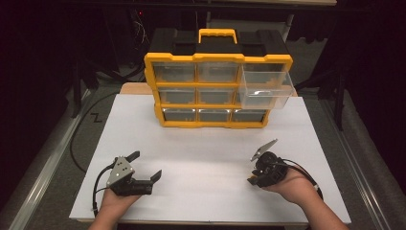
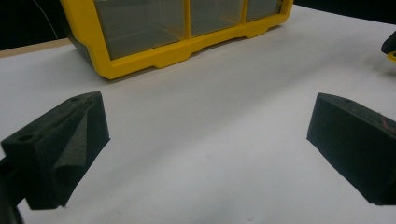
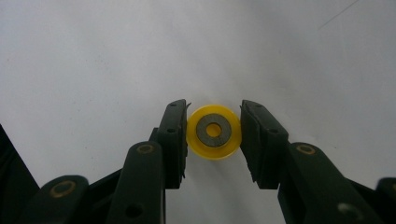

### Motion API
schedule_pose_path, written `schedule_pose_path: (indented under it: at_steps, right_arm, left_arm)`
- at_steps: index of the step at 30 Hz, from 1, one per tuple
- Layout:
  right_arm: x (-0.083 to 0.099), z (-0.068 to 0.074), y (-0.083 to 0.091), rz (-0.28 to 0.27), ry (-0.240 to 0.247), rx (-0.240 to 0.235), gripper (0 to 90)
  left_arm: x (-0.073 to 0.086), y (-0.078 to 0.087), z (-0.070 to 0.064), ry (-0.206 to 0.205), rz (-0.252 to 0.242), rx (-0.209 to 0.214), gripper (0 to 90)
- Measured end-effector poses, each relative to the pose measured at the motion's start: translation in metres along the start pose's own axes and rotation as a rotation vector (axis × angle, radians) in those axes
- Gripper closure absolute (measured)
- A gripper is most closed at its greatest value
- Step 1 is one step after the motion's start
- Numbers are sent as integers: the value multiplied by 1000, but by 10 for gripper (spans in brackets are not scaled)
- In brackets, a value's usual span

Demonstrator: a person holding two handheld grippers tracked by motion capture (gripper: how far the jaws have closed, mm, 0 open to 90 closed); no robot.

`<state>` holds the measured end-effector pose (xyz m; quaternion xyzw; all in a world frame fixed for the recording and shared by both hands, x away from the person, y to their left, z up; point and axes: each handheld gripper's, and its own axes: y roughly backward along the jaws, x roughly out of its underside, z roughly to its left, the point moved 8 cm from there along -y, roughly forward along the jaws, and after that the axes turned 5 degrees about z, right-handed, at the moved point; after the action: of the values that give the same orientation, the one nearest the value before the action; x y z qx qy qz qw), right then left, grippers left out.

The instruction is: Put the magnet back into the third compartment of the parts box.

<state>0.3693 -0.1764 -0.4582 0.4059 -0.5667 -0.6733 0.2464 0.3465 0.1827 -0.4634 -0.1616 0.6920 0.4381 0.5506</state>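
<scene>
A small yellow disc (image 3: 214,132) with a grey ring in its middle lies on the white table top (image 3: 93,56). My right gripper (image 3: 214,140) points down at it, and its two black jaws press against the disc's left and right edges. In the high view the right gripper (image 1: 253,178) is at the table's front right, held in a hand. My left gripper (image 1: 145,165) rests at the front left, jaws wide apart with nothing between them. In its own view the left gripper (image 2: 205,149) faces bare table.
A yellow and black drawer cabinet (image 1: 218,58) with clear drawers stands at the back of the table. Its top right drawer (image 1: 265,86) is pulled out and looks empty. The cabinet's bottom edge (image 2: 154,58) is ahead of the left gripper.
</scene>
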Motion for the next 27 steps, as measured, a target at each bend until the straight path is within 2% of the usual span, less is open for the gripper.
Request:
schedule_pose_path:
  at_steps: [9, 27]
  right_arm:
    - [-3, -2, 9, 4, 16, -4, 652]
    - [-9, -5, 37, 9, 32, -1, 652]
  left_arm:
    - [0, 0, -2, -3, -2, 6, 1]
    - [0, -1, -2, -3, -3, 8, 1]
